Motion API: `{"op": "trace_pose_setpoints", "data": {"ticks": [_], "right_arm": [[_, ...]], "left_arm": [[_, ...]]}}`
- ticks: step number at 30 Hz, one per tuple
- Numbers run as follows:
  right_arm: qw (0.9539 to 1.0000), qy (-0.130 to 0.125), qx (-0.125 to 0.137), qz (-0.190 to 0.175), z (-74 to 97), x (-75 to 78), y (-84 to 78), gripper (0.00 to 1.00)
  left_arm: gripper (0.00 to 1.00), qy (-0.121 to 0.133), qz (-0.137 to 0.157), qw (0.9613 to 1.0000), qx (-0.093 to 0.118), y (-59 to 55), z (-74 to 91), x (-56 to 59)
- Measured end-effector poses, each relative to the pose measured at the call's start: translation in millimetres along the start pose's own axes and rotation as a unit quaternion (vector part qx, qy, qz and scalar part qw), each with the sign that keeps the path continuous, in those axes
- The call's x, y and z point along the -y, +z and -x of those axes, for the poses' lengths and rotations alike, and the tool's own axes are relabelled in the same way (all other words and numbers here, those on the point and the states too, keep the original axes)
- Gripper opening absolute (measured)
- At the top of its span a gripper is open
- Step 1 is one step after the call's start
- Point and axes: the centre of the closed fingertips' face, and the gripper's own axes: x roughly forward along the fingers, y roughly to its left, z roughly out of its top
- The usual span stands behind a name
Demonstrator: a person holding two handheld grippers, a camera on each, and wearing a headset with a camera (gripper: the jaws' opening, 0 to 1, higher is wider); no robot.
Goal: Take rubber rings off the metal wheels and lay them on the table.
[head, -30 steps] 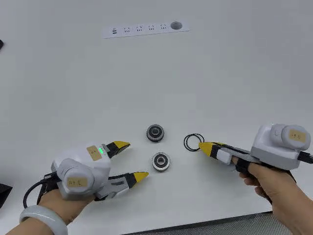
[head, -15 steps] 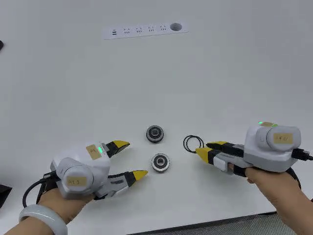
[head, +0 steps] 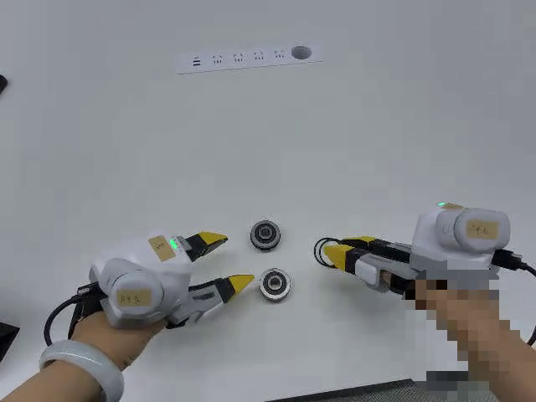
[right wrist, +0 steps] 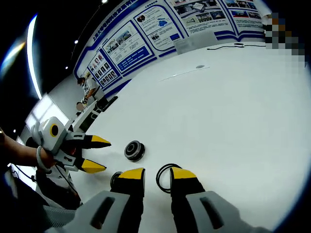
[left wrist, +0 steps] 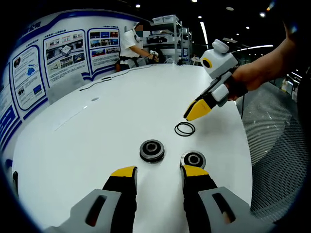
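Note:
Two dark-rimmed metal wheels lie on the white table, the far wheel [head: 265, 235] [left wrist: 152, 150] [right wrist: 134, 150] and the near wheel [head: 275, 284] [left wrist: 193, 159]. Two black rubber rings [head: 322, 247] [left wrist: 184, 128] [right wrist: 163, 175] lie flat, overlapping, to their right. My left gripper [head: 224, 261] [left wrist: 159, 172] is open, its lower tip just left of the near wheel. My right gripper [head: 347, 249] [right wrist: 157, 175] is open with nothing held, tips at the rings' right edge. In the right gripper view, the rings show through the gap between its jaws.
A white power strip [head: 249, 58] lies at the far side of the table [head: 377, 142]. The table's front edge runs just below both hands. In the left gripper view, a cable and people stand far off beyond the table.
My right gripper has opened from shut and moved left up to the rings. My left gripper has edged closer to the near wheel. Wheels and rings stay put.

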Motion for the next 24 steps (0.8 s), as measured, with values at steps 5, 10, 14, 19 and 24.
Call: {"op": "trace_pose_setpoints", "data": {"ticks": [5,10,14,19,24], "right_arm": [[0.9999,0.012,0.0,-0.002,-7.4,-7.3,3.3,0.21],[0.9998,0.02,-0.002,-0.002,-14.8,-13.1,5.6,0.21],[0.9996,0.027,-0.004,-0.002,-20.4,-17.6,6.5,0.21],[0.9993,0.035,-0.005,-0.007,-26.6,-22.9,7.5,0.21],[0.999,0.043,-0.005,-0.013,-32.9,-27.2,9.3,0.2]], "left_arm": [[0.34,-0.001,-0.005,1.0,0.003,7.1,-7.4,-2.4],[0.32,-0.006,-0.011,0.9999,0.004,12.9,-15.6,-2.7],[0.3,-0.008,-0.015,0.9999,0.002,15.7,-20.7,-3.8],[0.28,-0.007,-0.014,0.9999,-0.002,15.8,-25.4,-5.9],[0.26,-0.011,-0.016,0.9998,-0.006,16.9,-30.8,-6.1]]}}
